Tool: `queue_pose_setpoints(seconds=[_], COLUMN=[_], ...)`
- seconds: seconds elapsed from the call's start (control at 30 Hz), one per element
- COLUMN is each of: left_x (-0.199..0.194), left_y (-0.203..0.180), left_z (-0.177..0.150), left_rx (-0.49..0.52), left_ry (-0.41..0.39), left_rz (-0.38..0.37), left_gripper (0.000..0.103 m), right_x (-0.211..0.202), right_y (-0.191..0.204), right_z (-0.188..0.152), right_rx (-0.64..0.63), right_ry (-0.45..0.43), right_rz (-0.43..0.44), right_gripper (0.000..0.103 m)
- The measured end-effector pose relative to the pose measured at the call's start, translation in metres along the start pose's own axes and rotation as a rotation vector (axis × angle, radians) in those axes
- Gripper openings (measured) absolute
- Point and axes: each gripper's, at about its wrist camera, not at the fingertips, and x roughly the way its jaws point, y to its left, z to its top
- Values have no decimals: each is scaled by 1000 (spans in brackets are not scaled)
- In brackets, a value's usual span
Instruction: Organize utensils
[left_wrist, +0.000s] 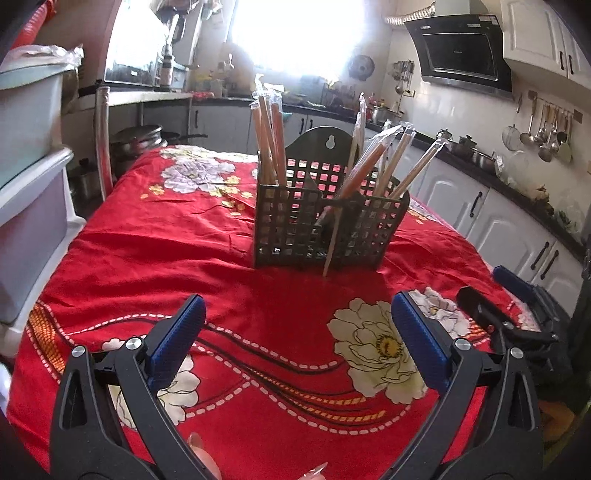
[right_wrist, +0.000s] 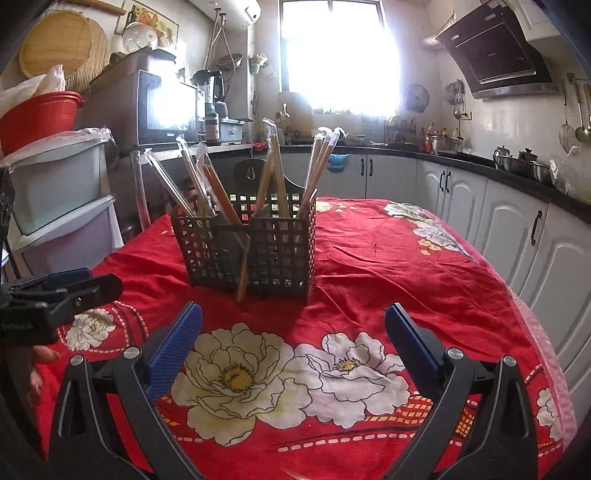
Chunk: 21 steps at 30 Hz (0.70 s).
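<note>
Currently the chopsticks (left_wrist: 275, 136), most of them in clear plastic sleeves, stand tilted in a dark lattice utensil caddy (left_wrist: 325, 225) on the red floral tablecloth (left_wrist: 155, 243) of the table. One bare chopstick (left_wrist: 332, 240) leans outside the caddy's front wall, its lower tip on the cloth and its upper end against the divider.

Handling, as I judge it:
- Each chopstick is light, thin and stiff; it will pivot easily if pinched off-centre.
- The plastic sleeves look slick, so I expect slip under a light pinch.
- The caddy appears to be lightweight plastic and may shift or tip if a stick is dragged sideways.
- The best hold on the stray chopstick is its mid-shaft, clear of the lattice wall, pads square across it.

Claw state:
- The left claw (left_wrist: 297, 339) is spread wide, holds nothing and hovers above the cloth, well short of the caddy.
- The right claw (right_wrist: 293, 343) is likewise spread wide and empty, touching nothing.
- In the right wrist view, the left claw shows at the left edge, beside the caddy's near corner but apart from it.
</note>
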Motion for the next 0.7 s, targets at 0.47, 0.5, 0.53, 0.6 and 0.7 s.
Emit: queue_pose_setpoints(seconds=[0.47, 0.5, 0.53, 0.6, 0.7], left_x=[-2, -1, 0, 2, 4], left_y=[-1, -1, -1, -2, -2], left_z=[-7, -8, -9, -10, -11], left_rx=[12, 13, 15, 18, 16], left_ry=[-152, -152, -151, -147, -138], left_rz=[29, 29, 28, 31, 39], left_gripper=[93, 93, 93, 93, 93], right_x=[-16, -16, -16, -15, -14], right_y=[-3, -4, -5, -5, -4], right_z=[-1, -2, -2, -2, -2], right_rx=[16, 20, 22, 23, 17], right_ry=[-174, -174, -173, -170, -165], right_rz=[-17, -14, -14, -14, -11], right_gripper=[97, 97, 97, 97, 97])
